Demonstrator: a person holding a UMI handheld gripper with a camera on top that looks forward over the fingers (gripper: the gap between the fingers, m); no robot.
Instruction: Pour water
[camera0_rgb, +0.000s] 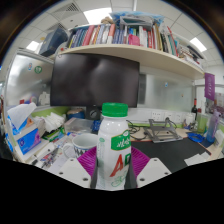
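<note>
Filling the background, a long shelf (140, 55) runs across the upper part of the room, packed with a row of books (120, 36) standing upright and leaning against one another. Ceiling lights (98, 14) glow above it. Under the shelf, a large dark monitor (95, 78) stands switched off, with a whiteboard (165, 92) to its right. A cluttered desk (60, 140) spreads below the monitor, strewn with boxes, papers and small items too jumbled to name; a blue and white carton (22, 128) sits toward its left side. To the right, a dark mat (172, 152) lies on the desk surface, and a green object (203, 122) stands beyond it.

Close to the camera, a white bottle (114, 150) stands upright between the fingers of the gripper (113, 162). It has a green cap (115, 109) and a label with red and green lettering. The purple pads (87, 160) sit against the bottle on either side, the left pad touching its left flank and the right one its right flank, so the claw is closed to the bottle's width and has hold of it. The bottle's base is hidden, so I cannot tell whether it rests on the desk or is lifted.
</note>
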